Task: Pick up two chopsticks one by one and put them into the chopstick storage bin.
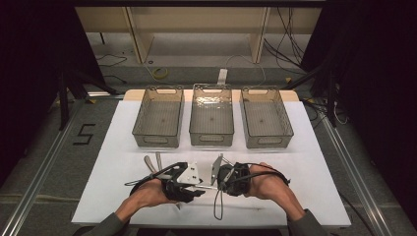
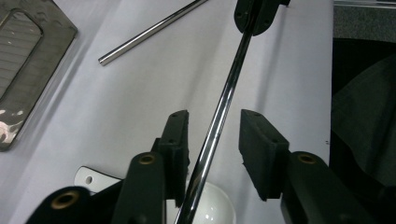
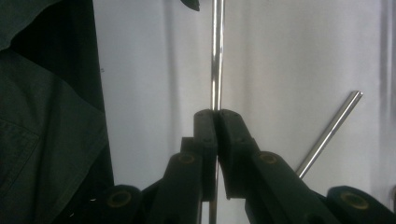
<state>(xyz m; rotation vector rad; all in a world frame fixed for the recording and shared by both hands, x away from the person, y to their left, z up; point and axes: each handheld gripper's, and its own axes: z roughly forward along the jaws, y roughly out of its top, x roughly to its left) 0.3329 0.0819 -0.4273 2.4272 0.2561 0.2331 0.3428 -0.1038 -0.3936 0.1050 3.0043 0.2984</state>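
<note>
A thin shiny metal rod (image 2: 219,112) runs between my two grippers just above the white table (image 1: 295,162). My right gripper (image 3: 215,116) is shut on the rod (image 3: 216,60), with the rod passing on beyond its jaws. My left gripper (image 2: 215,126) is open, and the rod runs through the gap close to its left jaw. In the high view both grippers meet near the table's front middle: the left gripper (image 1: 199,189), the right gripper (image 1: 220,185), each held by a hand. A second rod (image 2: 149,30) lies loose on the table (image 3: 331,130).
Three clear plastic bins (image 1: 158,118) (image 1: 211,115) (image 1: 265,118) stand in a row at the back of the table. A few metal utensils (image 1: 152,163) lie left of the grippers. A white rounded piece (image 2: 215,211) lies under my left gripper.
</note>
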